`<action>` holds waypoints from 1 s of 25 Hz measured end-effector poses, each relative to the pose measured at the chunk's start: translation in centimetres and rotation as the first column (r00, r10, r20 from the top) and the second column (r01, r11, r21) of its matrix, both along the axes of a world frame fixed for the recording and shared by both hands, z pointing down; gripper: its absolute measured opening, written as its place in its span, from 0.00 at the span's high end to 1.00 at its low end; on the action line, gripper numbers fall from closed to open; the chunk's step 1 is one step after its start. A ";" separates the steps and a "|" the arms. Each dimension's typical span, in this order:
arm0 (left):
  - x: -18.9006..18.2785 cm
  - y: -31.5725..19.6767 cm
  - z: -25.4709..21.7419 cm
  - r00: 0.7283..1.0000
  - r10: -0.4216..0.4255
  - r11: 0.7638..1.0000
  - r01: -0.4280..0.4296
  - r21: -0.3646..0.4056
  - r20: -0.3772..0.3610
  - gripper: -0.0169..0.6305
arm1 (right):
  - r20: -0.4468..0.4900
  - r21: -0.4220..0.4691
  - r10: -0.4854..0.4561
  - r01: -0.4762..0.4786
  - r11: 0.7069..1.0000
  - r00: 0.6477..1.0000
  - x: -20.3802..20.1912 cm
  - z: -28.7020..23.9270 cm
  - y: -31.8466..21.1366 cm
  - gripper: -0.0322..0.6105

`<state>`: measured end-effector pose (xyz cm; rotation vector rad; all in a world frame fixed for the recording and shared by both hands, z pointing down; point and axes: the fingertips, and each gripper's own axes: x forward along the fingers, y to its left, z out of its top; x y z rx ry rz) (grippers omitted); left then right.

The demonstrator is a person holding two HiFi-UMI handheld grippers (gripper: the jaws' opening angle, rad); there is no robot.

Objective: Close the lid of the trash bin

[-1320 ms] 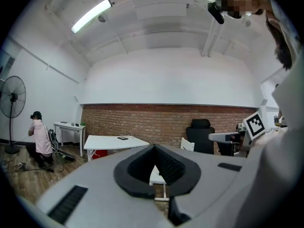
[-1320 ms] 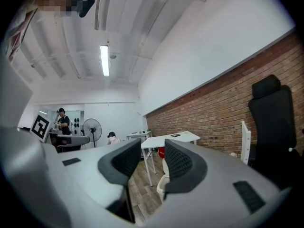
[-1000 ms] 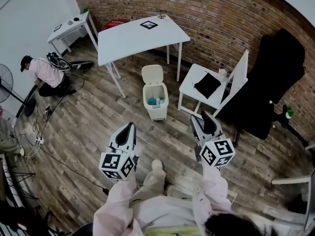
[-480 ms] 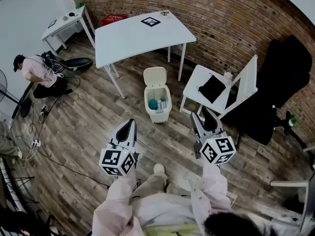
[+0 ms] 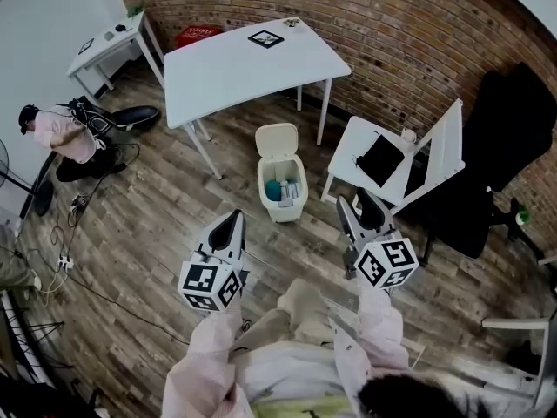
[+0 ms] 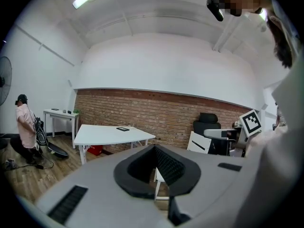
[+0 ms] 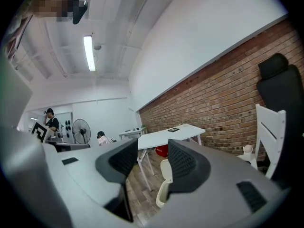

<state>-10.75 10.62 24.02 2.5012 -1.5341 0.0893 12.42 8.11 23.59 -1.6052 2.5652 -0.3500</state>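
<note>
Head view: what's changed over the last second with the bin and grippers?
The person has stepped toward the trash bin, which now sits slightly nearer both grippers. The jaws of the right gripper have just opened a little wider, with nothing between them. Nothing was grasped or released. Unchanged: the lid stands open, the left gripper is shut and empty, and neither touches the bin.

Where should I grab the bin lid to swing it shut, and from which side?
Take the lid at its free top edge, coming from above: it stands open, hinged at the far rim of the trash bin, so that edge probably swings it forward easiest.
</note>
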 end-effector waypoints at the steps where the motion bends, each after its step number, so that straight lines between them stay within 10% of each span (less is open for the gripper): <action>1: -0.2 -0.3 0.2 1.000 -0.005 1.000 0.005 -0.004 0.000 0.99 | -0.002 -0.005 -0.006 0.006 1.000 1.000 -0.2 0.2 -0.3 0.67; 25: -3.3 -18.1 4.6 0.991 -0.128 0.982 0.124 -0.145 -0.024 0.99 | -0.068 -0.164 -0.095 0.083 0.983 0.993 -1.9 5.9 -20.0 0.67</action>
